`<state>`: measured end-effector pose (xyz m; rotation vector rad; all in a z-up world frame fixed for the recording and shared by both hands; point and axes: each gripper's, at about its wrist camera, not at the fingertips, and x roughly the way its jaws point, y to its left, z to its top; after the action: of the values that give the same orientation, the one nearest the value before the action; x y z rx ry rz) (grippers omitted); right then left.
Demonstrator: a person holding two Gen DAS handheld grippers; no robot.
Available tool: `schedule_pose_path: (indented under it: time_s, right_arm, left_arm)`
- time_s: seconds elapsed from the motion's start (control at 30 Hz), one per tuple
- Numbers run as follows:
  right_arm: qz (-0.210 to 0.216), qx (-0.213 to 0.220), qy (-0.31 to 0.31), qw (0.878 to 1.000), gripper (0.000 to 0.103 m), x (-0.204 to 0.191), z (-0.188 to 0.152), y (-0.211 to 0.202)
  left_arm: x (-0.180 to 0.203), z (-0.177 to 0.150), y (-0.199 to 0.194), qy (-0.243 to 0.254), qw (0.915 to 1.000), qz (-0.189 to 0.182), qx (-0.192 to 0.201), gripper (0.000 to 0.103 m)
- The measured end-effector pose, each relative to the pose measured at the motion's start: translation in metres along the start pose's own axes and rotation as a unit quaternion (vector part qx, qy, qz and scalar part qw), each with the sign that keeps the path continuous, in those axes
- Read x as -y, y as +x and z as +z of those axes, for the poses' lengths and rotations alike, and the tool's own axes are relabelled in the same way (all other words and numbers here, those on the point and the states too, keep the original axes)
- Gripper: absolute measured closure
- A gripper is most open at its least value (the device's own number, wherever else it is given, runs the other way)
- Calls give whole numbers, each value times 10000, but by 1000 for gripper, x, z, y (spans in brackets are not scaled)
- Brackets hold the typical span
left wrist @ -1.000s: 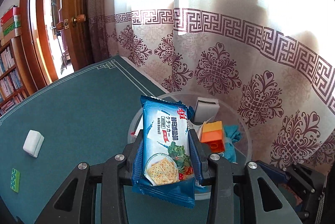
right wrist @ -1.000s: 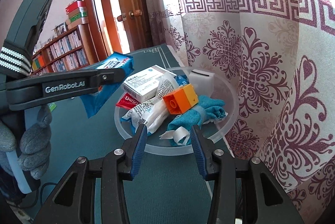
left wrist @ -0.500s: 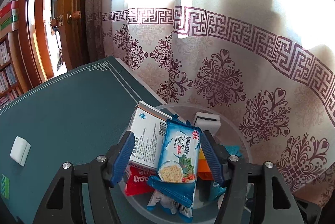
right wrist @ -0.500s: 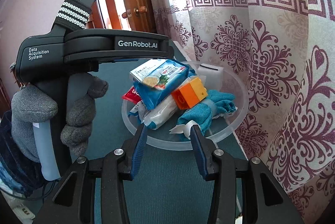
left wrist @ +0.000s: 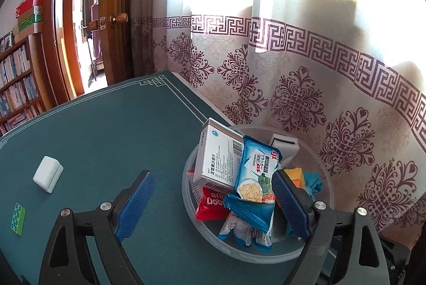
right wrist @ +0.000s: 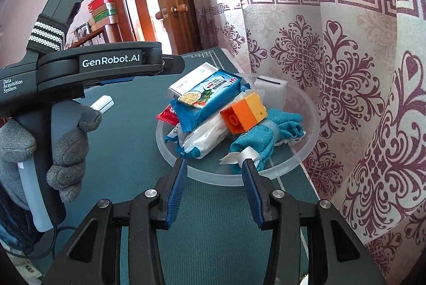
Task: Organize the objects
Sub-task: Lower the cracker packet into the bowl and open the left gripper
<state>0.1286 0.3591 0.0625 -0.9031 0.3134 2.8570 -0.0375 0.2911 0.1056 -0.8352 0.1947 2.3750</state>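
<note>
A blue cracker packet (left wrist: pixel 255 178) lies on top of the pile in the clear plastic bowl (left wrist: pixel 266 257), leaning on a white medicine box (left wrist: pixel 218 157). My left gripper (left wrist: pixel 211 176) hangs over the bowl's near left side with its jaws opening wide; the right finger stands beside the packet, no pad pressing it. In the right wrist view the packet (right wrist: pixel 207 98) rests above an orange-and-yellow brick (right wrist: pixel 243 114) and a teal cloth (right wrist: pixel 255 141). My right gripper (right wrist: pixel 215 162) stays at the bowl's (right wrist: pixel 226 180) near rim, jaws narrowly apart, nothing between them.
On the green table cover (left wrist: pixel 106 138) lie a white block (left wrist: pixel 48 174) and a small green studded brick (left wrist: pixel 18 214) at the left. A patterned curtain (left wrist: pixel 306 98) hangs right behind the bowl. A gloved hand (right wrist: pixel 66 160) holds the left tool. A wooden door (left wrist: pixel 117 19) stands beyond.
The left gripper carried the cracker packet over the bowl, its jaws spread, and the packet dropped onto the pile. The left tool then drew back to the left. The right gripper stayed put.
</note>
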Motion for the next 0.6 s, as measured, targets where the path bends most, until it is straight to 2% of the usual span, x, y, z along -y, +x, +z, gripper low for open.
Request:
schedule_pose_path:
  time_s: [0.23,0.6]
  right_arm:
    - [40,-90,42,9999,57,-1,-2,3]
    - [75,-223,-66,9997,55,-14,-7,7]
  left_arm:
    - [-13,-12,-12,-63,9999,98,-4,6]
    - [-57,-36,-18,-500,9976,453,-178,3]
